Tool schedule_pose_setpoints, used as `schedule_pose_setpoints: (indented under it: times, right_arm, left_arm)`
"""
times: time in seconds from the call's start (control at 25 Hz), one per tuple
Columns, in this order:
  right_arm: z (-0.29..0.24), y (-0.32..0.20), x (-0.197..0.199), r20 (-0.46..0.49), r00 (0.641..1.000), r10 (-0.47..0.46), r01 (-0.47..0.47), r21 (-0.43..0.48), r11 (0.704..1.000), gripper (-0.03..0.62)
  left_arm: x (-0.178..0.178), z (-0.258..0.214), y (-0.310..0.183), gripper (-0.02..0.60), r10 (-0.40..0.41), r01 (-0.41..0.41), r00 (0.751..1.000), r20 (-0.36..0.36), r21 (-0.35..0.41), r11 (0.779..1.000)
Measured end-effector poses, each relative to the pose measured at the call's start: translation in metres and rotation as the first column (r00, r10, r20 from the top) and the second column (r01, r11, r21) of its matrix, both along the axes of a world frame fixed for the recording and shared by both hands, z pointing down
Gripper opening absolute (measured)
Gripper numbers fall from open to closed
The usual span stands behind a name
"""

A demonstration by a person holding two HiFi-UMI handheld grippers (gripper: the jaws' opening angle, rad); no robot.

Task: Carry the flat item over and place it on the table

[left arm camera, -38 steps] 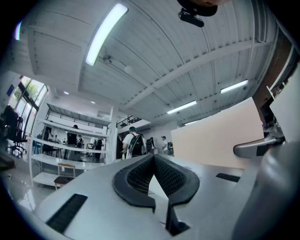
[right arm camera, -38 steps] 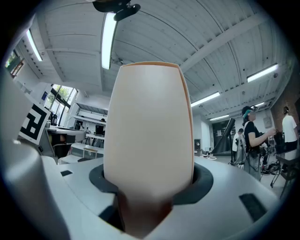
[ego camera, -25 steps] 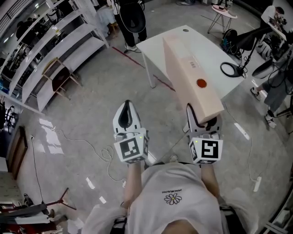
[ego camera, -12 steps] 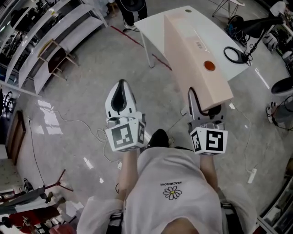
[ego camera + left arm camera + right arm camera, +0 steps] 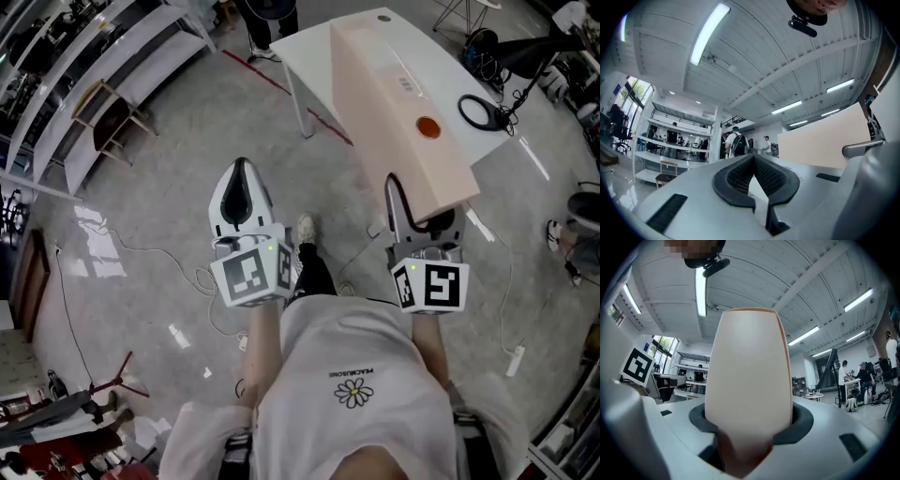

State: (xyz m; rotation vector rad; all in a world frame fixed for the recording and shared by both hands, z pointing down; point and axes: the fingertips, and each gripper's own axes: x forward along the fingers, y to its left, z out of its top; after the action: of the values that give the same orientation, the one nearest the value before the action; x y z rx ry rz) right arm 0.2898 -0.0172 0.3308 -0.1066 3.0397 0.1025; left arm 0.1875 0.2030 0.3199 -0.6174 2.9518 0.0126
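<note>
A long flat beige box (image 5: 398,112) with an orange dot on top is held at its near end by my right gripper (image 5: 422,220), jaws shut on it. The box reaches forward, and its far part lies over the white table (image 5: 314,52). In the right gripper view the box (image 5: 747,380) fills the middle, clamped between the dark pads of the right gripper (image 5: 747,437). My left gripper (image 5: 241,167) hangs over the floor, left of the box, shut with nothing in it. In the left gripper view the pads of the left gripper (image 5: 753,159) meet at their tips, and the box (image 5: 820,145) shows at the right.
A black cable loop (image 5: 483,112) lies on the table right of the box. White shelving (image 5: 103,66) and a chair (image 5: 117,131) stand at the left. Cables (image 5: 187,272) and a power strip (image 5: 514,361) lie on the floor. A person's legs (image 5: 267,23) stand beyond the table.
The table and box have come nearer and higher in the head view. The left gripper has drifted left and up. The carrier's foot now shows between the grippers. Both jaws keep their state.
</note>
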Motion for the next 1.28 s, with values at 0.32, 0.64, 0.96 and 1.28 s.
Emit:
schedule_pose_setpoints:
  times: [0.32, 0.64, 0.96, 1.28]
  right_arm:
    - [-0.015, -0.020, -0.056, 0.051, 0.998, 0.045, -0.046, 0.006, 0.999, 0.275]
    - [-0.028, -0.025, -0.158, 0.079, 0.995, 0.063, -0.064, 0.009, 0.998, 0.274]
    - [-0.080, -0.016, -0.286, 0.180, 0.980, 0.084, -0.074, -0.063, 0.995, 0.274]
    - [-0.096, -0.001, -0.375, 0.143, 0.986, 0.081, -0.081, -0.006, 0.997, 0.274]
  left_arm:
    - [-0.060, -0.014, -0.020, 0.017, 0.031, -0.031, 0.999, 0.041, 0.004, 1.000]
    - [-0.166, -0.017, -0.014, 0.017, 0.021, -0.024, 0.998, 0.061, 0.047, 0.999]
    - [-0.302, -0.059, 0.002, 0.017, 0.048, -0.055, 0.989, 0.137, 0.047, 0.997]
    - [-0.396, -0.068, 0.019, 0.015, 0.043, -0.048, 0.997, 0.068, 0.068, 0.997]
